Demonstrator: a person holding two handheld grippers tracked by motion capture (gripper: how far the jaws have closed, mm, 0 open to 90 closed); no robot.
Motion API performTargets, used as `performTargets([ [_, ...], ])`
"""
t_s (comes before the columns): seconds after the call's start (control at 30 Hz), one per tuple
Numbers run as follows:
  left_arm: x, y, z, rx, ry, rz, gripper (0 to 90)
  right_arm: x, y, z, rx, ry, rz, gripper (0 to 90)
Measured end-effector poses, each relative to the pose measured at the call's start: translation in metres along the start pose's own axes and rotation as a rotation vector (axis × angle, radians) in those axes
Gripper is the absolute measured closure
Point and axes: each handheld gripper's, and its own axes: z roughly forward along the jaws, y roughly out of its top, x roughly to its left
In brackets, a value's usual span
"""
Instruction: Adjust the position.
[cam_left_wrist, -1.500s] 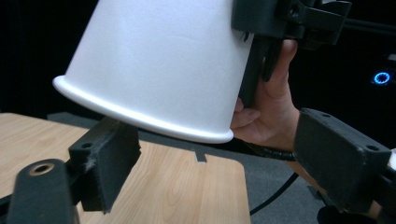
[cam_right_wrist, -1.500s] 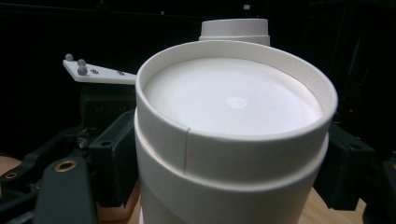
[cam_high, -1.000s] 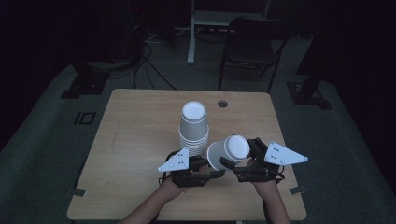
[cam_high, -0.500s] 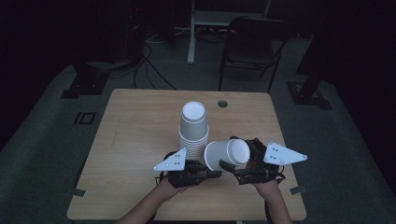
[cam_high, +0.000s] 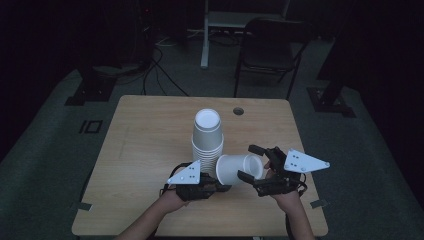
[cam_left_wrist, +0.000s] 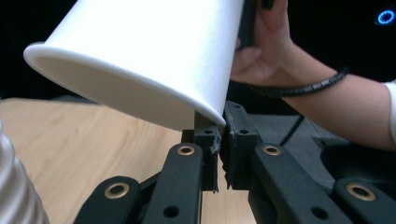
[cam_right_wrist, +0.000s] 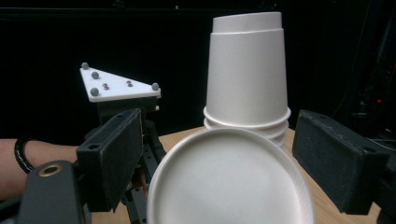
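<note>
Matt white paper cup (cam_left_wrist: 154, 60); light wood-grain table (cam_high: 150, 145); matt black plastic tool (cam_left_wrist: 219, 154).

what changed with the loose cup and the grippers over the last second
The loose cup, lying on its side between the grippers, shifted slightly left and toward the person. The left gripper has its jaws pinched on the cup's rim; the right gripper has its jaws apart around the cup's base end. The cup stack and table stayed as they were.

Dim, dark surroundings; white cups (cam_high: 207, 135) glow brightest, nearest parts softly blurred.
</note>
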Motion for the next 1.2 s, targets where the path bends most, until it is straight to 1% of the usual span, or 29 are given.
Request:
performTargets([
  [0.03,0.001,-0.001,0.0,0.012,-0.01,-0.003,85.9,0.0,0.0,0.0,0.001,-0.003,0.001,15.9],
  [0.07,-0.001,-0.001,0.0,0.026,0.001,0.008,85.9,-0.001,-0.001,-0.001,0.004,-0.006,0.0,15.9],
  [0.13,-0.001,-0.001,0.0,0.053,-0.003,0.02,86.0,-0.001,-0.001,-0.001,0.012,-0.011,0.002,16.0],
  [0.2,-0.001,-0.001,0.0,0.053,-0.003,0.02,85.9,-0.001,-0.001,-0.001,0.016,-0.011,0.001,16.0],
  [0.23,-0.003,-0.001,0.0,0.079,-0.002,0.029,85.9,-0.001,-0.001,-0.001,0.016,-0.011,0.001,16.0],
  [0.27,-0.004,-0.001,0.0,0.102,0.012,0.045,85.9,-0.002,-0.002,-0.001,0.041,-0.015,-0.002,16.2],
  [0.3,-0.004,0.0,-0.001,0.114,0.007,0.052,86.0,-0.002,-0.002,-0.001,0.051,-0.014,-0.003,16.2],
  [0.33,-0.005,0.0,-0.001,0.127,0.019,0.065,86.0,-0.002,-0.003,-0.001,0.065,-0.015,-0.009,16.2],
  [0.43,-0.006,0.0,-0.003,0.165,0.013,0.079,85.9,-0.003,-0.003,-0.002,0.109,-0.024,-0.02,16.2],
  [0.47,-0.006,-0.001,-0.004,0.177,-0.006,0.078,85.9,-0.003,-0.003,-0.003,0.123,-0.026,-0.021,16.5],
  [0.5,-0.006,-0.002,-0.005,0.189,-0.001,0.085,85.9,-0.004,-0.003,-0.004,0.137,-0.022,-0.025,16.8],
  [0.53,-0.006,-0.002,-0.005,0.203,0.001,0.082,85.9,-0.004,-0.003,-0.004,0.156,-0.022,-0.032,16.8],
  [0.57,-0.006,-0.003,-0.006,0.217,-0.009,0.083,85.9,-0.004,-0.003,-0.005,0.182,-0.013,-0.036,17.7],
  [0.6,-0.006,-0.004,-0.006,0.228,0.0,0.088,85.9,-0.004,-0.003,-0.005,0.21,-0.003,-0.042,18.9],
  [0.63,-0.006,-0.005,-0.006,0.248,-0.007,0.089,85.9,-0.004,-0.003,-0.004,0.241,0.0,-0.053,19.0],
  [0.73,-0.006,-0.009,-0.004,0.294,-0.006,0.097,85.9,-0.003,-0.001,-0.004,0.322,0.026,-0.073,19.8],
  [0.77,-0.006,-0.01,-0.004,0.311,0.006,0.107,85.9,-0.003,0.0,-0.003,0.353,0.034,-0.08,20.2],
  [0.8,-0.006,-0.01,-0.004,0.311,0.006,0.107,85.9,-0.003,0.0,-0.003,0.353,0.034,-0.08,20.2],
  [0.83,-0.006,-0.012,-0.002,0.337,0.001,0.111,85.9,-0.002,0.001,-0.001,0.385,0.036,-0.095,20.2],
  [0.87,-0.007,-0.013,-0.001,0.349,0.007,0.115,85.9,0.001,0.001,0.001,0.429,0.028,-0.119,21.0],
  [0.93,-0.007,-0.014,0.001,0.383,0.001,0.124,85.9,0.003,0.001,0.006,0.492,0.027,-0.146,21.2],
  [0.97,-0.007,-0.015,0.002,0.391,0.011,0.126,85.9,0.004,0.0,0.009,0.524,0.024,-0.158,21.5],
  [1.0,-0.007,-0.015,0.003,0.403,0.001,0.117,85.9,0.006,-0.002,0.012,0.55,0.025,-0.166,23.3],
  [1.03,-0.007,-0.016,0.004,0.412,0.004,0.125,85.8,0.007,-0.003,0.015,0.581,0.029,-0.174,23.4],
  [1.07,-0.007,-0.016,0.004,0.412,0.011,0.123,85.9,0.008,-0.006,0.018,0.611,0.027,-0.179,23.4],
  [1.1,-0.006,-0.016,0.004,0.416,0.002,0.116,85.9,0.009,-0.008,0.021,0.637,0.022,-0.19,23.6],
  [1.13,-0.007,-0.016,0.004,0.414,0.02,0.123,85.9,0.01,-0.011,0.024,0.663,0.023,-0.196,24.3],
  [1.17,-0.006,-0.015,0.003,0.409,0.012,0.107,85.9,0.01,-0.015,0.026,0.684,0.024,-0.196,24.4],
  [1.2,-0.005,-0.015,0.003,0.405,0.01,0.104,85.9,0.009,-0.017,0.028,0.694,0.029,-0.19,24.4],
])
